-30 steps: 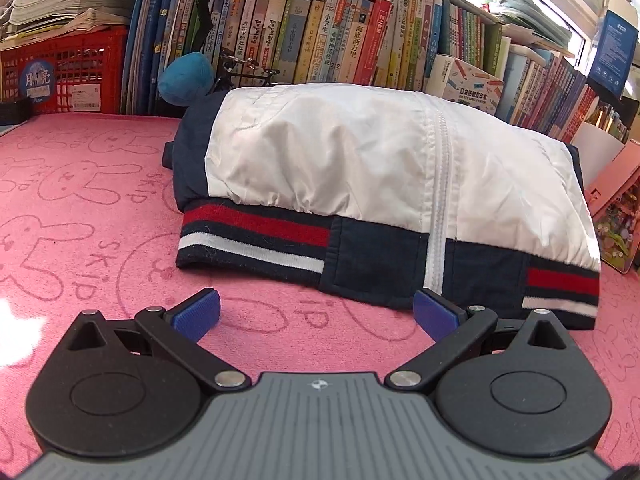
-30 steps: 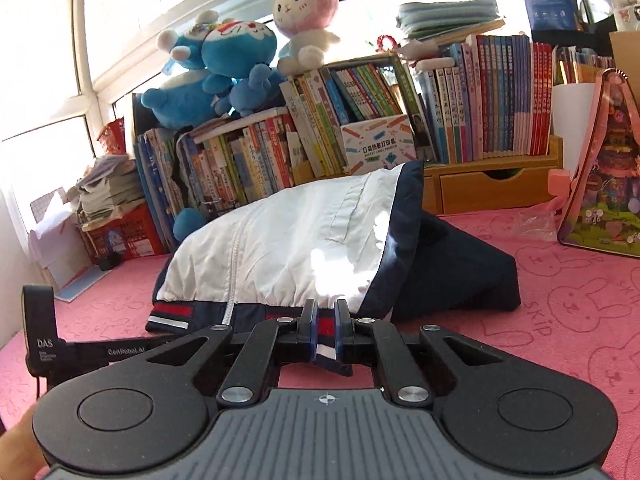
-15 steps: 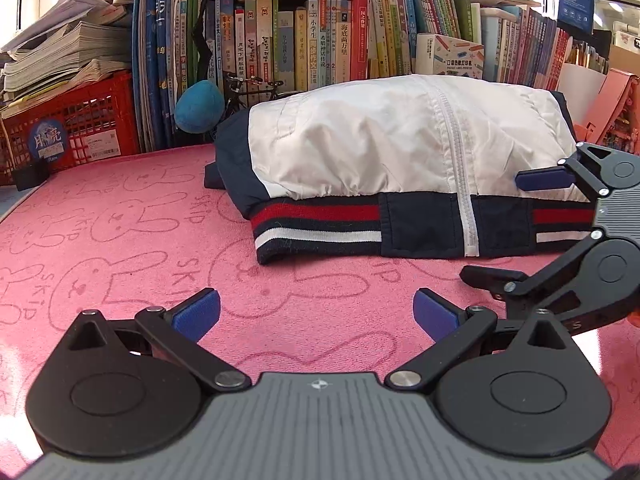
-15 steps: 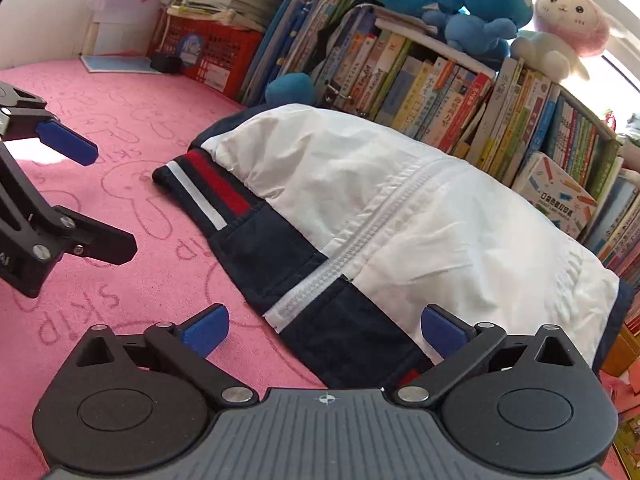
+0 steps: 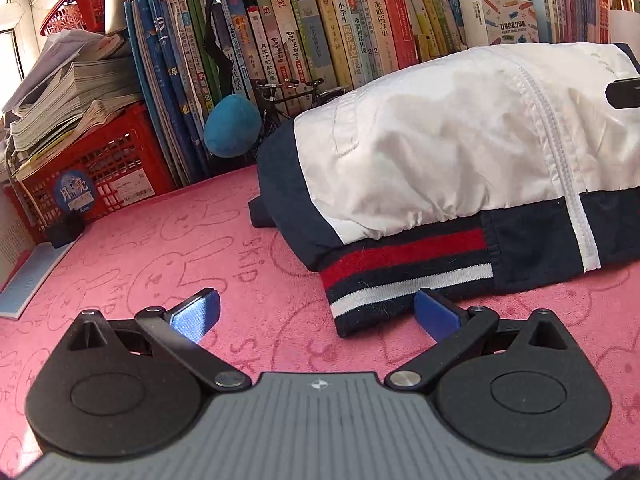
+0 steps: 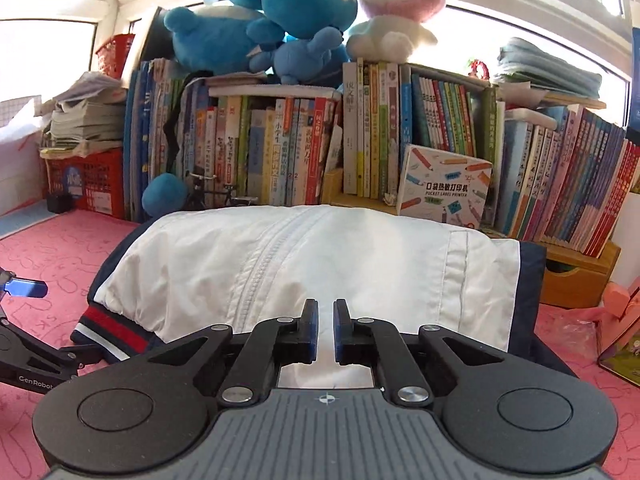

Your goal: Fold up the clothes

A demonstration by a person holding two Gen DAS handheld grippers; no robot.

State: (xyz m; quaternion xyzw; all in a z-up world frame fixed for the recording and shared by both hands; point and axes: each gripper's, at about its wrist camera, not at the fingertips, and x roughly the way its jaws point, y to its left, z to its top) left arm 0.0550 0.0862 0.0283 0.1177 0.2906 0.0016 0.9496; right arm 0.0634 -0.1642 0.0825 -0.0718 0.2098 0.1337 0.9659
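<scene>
Surface: pink mat (image 5: 168, 240) printed with rabbit outlines and lettering, running back to a wall of upright books (image 6: 280, 152).
Background: red crate (image 5: 92, 168) at far left under a stack of papers; blue plush toys (image 6: 260, 24) and a pink-and-white rabbit toy (image 6: 400, 4) on top of the books; a printed box (image 6: 444, 188) leaning against the spines behind the garment.
Jacket: folded jacket (image 5: 460, 140) lying on the mat in front of the books, white panel and zipper on top, navy hem with red and white stripes toward the cameras.
Left gripper: left gripper (image 5: 316, 312) low over the mat, blue pads wide apart, nothing between them; right pad just beside the striped hem corner, contact not clear.
Right gripper: right gripper (image 6: 326, 330) above the near edge of the white panel, jaws just closed from wide open to a narrow slit; white fabric visible behind the slit, but no fold seen pinched between the pads.
Relation: left gripper visible at the left edge of the right wrist view, beside the striped hem corner.
</scene>
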